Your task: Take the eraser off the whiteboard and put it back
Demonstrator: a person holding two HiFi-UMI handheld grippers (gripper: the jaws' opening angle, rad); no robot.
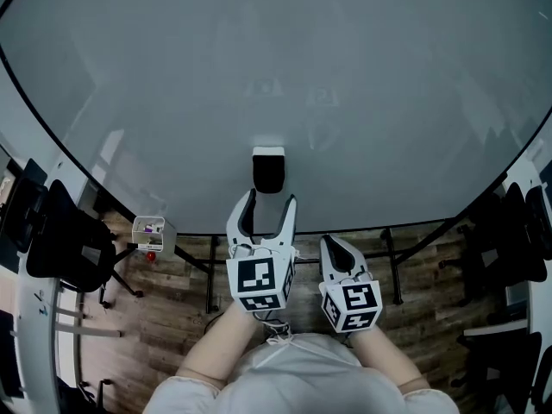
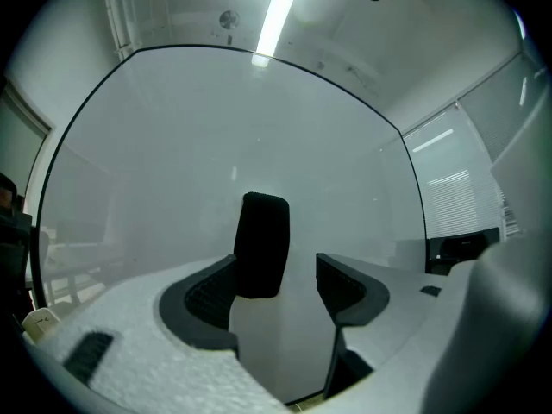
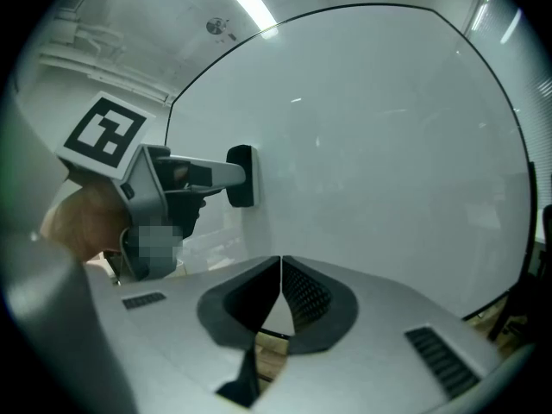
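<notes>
A black eraser (image 1: 268, 171) with a white back sticks upright on the whiteboard (image 1: 276, 67). My left gripper (image 1: 270, 203) points at it from just below in the head view, jaws wide open, their tips level with its lower end. In the left gripper view the eraser (image 2: 261, 244) stands just ahead of the open left gripper (image 2: 276, 266), nearer the left pad, with a clear gap to the right pad. From the right gripper view, the left gripper (image 3: 226, 176) reaches the eraser (image 3: 242, 176) on the board. My right gripper (image 1: 335, 247) is shut and empty, beside the left one.
Black office chairs stand at the left (image 1: 65, 240) and right (image 1: 517, 231) of the board. A small clear box (image 1: 153, 229) with markers hangs near the board's lower left. The board's stand legs (image 1: 211, 274) rest on the wooden floor below.
</notes>
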